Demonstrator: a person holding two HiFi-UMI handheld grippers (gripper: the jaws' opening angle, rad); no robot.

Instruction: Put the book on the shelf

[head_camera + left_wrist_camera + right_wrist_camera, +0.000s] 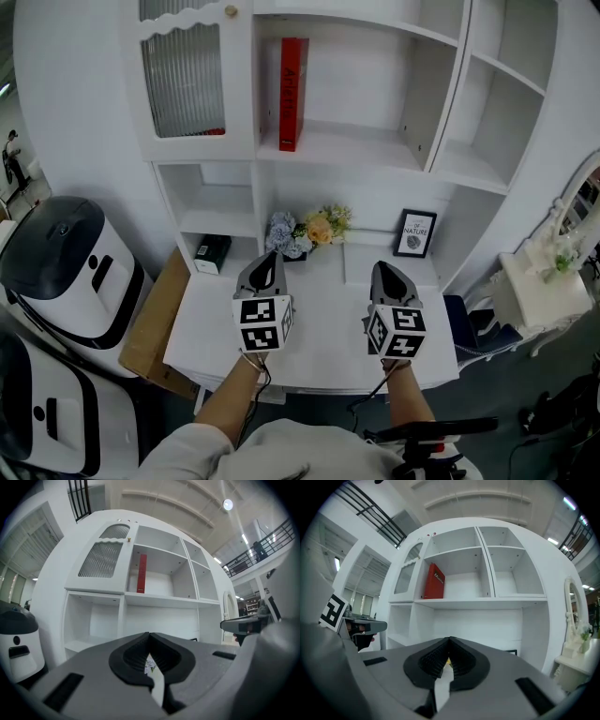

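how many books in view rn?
1. A red book stands upright at the left end of the upper middle shelf. The ribbed-glass cabinet beside it could hide more.

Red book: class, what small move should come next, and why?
Probably none beyond drawing both grippers back: the red book already stands upright on the shelf, and the left gripper and right gripper hover shut and empty over the desk.

Red book (pixel 292 93) upright on white shelf (pixel 349 142), left side
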